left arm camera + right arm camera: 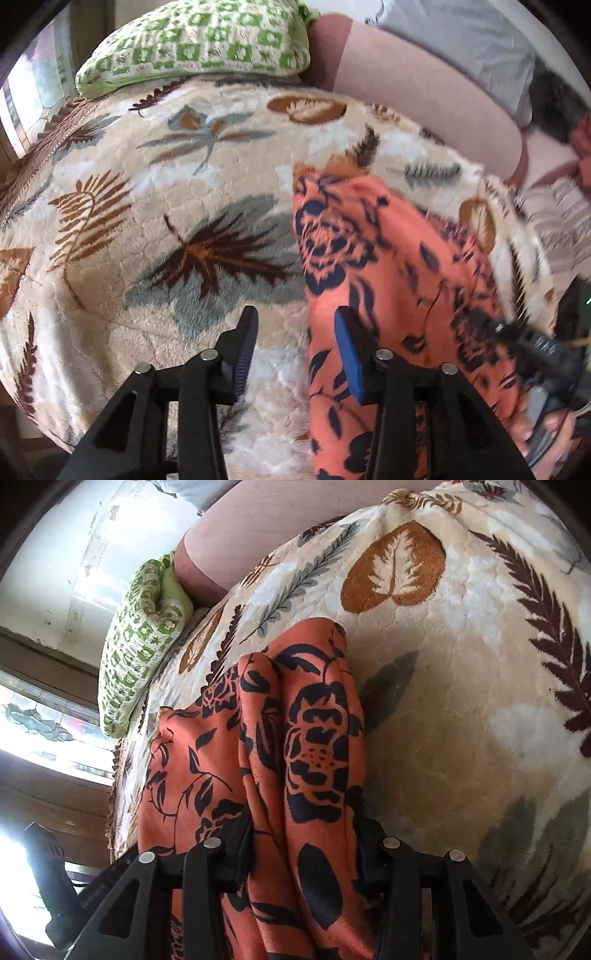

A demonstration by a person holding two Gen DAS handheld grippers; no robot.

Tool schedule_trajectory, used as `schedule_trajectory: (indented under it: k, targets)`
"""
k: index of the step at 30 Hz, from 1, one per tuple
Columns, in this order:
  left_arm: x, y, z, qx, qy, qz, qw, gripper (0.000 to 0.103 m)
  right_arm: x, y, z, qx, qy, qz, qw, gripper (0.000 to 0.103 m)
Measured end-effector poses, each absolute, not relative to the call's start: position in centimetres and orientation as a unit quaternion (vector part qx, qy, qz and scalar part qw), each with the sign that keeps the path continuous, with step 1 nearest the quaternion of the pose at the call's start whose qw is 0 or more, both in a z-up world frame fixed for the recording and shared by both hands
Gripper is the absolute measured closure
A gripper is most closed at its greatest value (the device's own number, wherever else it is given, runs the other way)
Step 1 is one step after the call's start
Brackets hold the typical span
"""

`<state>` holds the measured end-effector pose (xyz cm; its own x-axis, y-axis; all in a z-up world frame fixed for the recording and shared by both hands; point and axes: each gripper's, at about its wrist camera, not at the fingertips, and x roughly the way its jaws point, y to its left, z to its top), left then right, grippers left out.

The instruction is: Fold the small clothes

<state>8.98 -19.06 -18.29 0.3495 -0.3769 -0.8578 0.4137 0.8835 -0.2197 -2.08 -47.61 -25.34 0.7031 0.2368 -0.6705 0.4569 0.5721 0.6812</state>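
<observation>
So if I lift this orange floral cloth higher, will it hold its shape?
Probably not: the orange floral cloth bunches in soft folds between the right gripper jaws, so it looks floppy and light. It may drag on the plush leaf-print blanket.

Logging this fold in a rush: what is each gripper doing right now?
Left gripper: open, holding nothing, at the cloth's edge.
Right gripper: closed on the bunched cloth.

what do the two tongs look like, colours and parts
Both tongs are matte black plastic with triangular cut-outs in the linkage arms and round silver pins at the joints. The left tongs have a ribbed black pad on one finger and a blue pad on the other. The right tongs show black fingers only.
</observation>
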Motion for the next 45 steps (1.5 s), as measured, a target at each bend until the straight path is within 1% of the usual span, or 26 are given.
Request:
schedule_trajectory:
  k: [1, 2, 3, 5, 7, 11, 12, 14, 15, 16, 17, 18, 19, 22, 27, 29, 30, 31, 32, 33, 35, 37, 39, 40, 41, 45]
  targets:
    - [8.8, -18.9, -17.8, 0.000, 0.507, -0.249, 0.825, 0.035, -1.9, -47.6, -25.5, 0.459, 0.380, -0.068, 0.800, 0.054]
    - [8.6, -18.6, -17.3, -0.024, 0.495, -0.265, 0.827, 0.027, -1.9, -47.6, -25.7, 0.463, 0.380, -0.065, 0.798, 0.053]
    - [8.2, -18.5, -16.7, -0.045, 0.480, -0.275, 0.832, 0.021, -1.6, -47.8, -25.8, 0.463, 0.381, -0.064, 0.798, 0.052]
    - [7.7, -18.8, -15.9, -0.055, 0.458, -0.292, 0.838, 0.020, -1.7, -47.8, -25.9, 0.463, 0.381, -0.061, 0.798, 0.051]
    - [7.4, -20.6, -16.4, -0.014, 0.463, -0.297, 0.835, 0.014, -1.8, -47.9, -26.1, 0.466, 0.380, -0.058, 0.797, 0.051]
    - [8.0, -24.3, -21.1, 0.043, 0.550, -0.304, 0.777, 0.014, -1.8, -47.8, -26.1, 0.466, 0.378, -0.055, 0.798, 0.051]
    - [8.3, -25.0, -22.9, 0.044, 0.586, -0.308, 0.748, 0.013, -1.8, -47.8, -26.1, 0.465, 0.378, -0.054, 0.798, 0.051]
    - [8.7, -24.4, -23.2, -0.009, 0.578, -0.311, 0.754, 0.013, -2.0, -47.8, -26.1, 0.463, 0.379, -0.053, 0.799, 0.051]
    - [8.8, -24.4, -22.9, -0.018, 0.579, -0.320, 0.750, 0.022, -2.0, -47.7, -26.0, 0.460, 0.378, -0.051, 0.802, 0.050]
    - [8.9, -24.5, -22.7, -0.015, 0.578, -0.322, 0.750, 0.033, -2.0, -47.6, -25.9, 0.455, 0.379, -0.047, 0.805, 0.049]
    - [9.0, -24.4, -22.5, -0.013, 0.576, -0.325, 0.750, 0.040, -2.0, -47.4, -25.7, 0.447, 0.379, -0.045, 0.809, 0.050]
    - [9.1, -24.3, -22.2, -0.021, 0.574, -0.332, 0.748, 0.053, -1.9, -47.1, -25.3, 0.436, 0.378, -0.043, 0.816, 0.051]
    - [9.1, -24.1, -21.8, -0.028, 0.569, -0.338, 0.749, 0.059, -1.8, -46.8, -24.9, 0.425, 0.375, -0.041, 0.823, 0.055]
    - [8.6, -24.0, -20.3, -0.018, 0.547, -0.347, 0.761, 0.063, -2.0, -45.8, -23.3, 0.401, 0.352, -0.025, 0.845, 0.059]
    - [8.6, -23.3, -16.8, 0.023, 0.497, -0.326, 0.804, 0.063, -1.8, -44.2, -22.0, 0.403, 0.326, 0.020, 0.855, 0.060]
    - [9.3, -22.6, -17.1, 0.027, 0.500, -0.307, 0.809, 0.058, -1.2, -43.8, -22.7, 0.412, 0.337, 0.021, 0.846, 0.060]
    - [9.8, -22.3, -18.0, 0.036, 0.512, -0.289, 0.808, 0.050, -0.8, -43.8, -23.5, 0.420, 0.355, 0.012, 0.836, 0.056]
    - [10.2, -22.3, -19.1, 0.062, 0.525, -0.263, 0.807, 0.048, -0.4, -43.8, -24.3, 0.424, 0.376, -0.002, 0.824, 0.044]
    - [10.3, -22.1, -19.9, 0.082, 0.531, -0.240, 0.808, 0.045, -0.2, -44.0, -25.1, 0.428, 0.394, -0.018, 0.813, 0.037]
    - [10.1, -21.7, -20.1, 0.090, 0.528, -0.226, 0.814, 0.038, -0.4, -44.2, -25.3, 0.439, 0.385, -0.012, 0.812, 0.034]
    - [9.1, -21.1, -18.8, 0.089, 0.503, -0.229, 0.829, 0.038, -0.8, -44.2, -24.5, 0.424, 0.385, -0.022, 0.819, 0.032]
    - [8.2, -21.1, -16.9, 0.115, 0.474, -0.215, 0.846, 0.031, -2.1, -43.9, -23.0, 0.386, 0.361, -0.050, 0.848, 0.031]
    - [7.1, -20.5, -14.6, 0.122, 0.433, -0.213, 0.867, 0.030, -3.8, -43.7, -21.5, 0.366, 0.333, -0.064, 0.866, 0.031]
    - [6.6, -20.0, -13.5, 0.122, 0.416, -0.212, 0.876, 0.024, -4.7, -43.5, -20.6, 0.353, 0.319, -0.072, 0.877, 0.031]
    - [6.4, -19.8, -12.2, 0.119, 0.401, -0.211, 0.883, 0.022, -5.8, -43.1, -19.7, 0.333, 0.305, -0.082, 0.888, 0.031]
    - [4.4, -17.8, -8.2, 0.102, 0.357, -0.218, 0.903, 0.021, -9.8, -41.1, -15.5, 0.283, 0.250, -0.114, 0.919, 0.031]
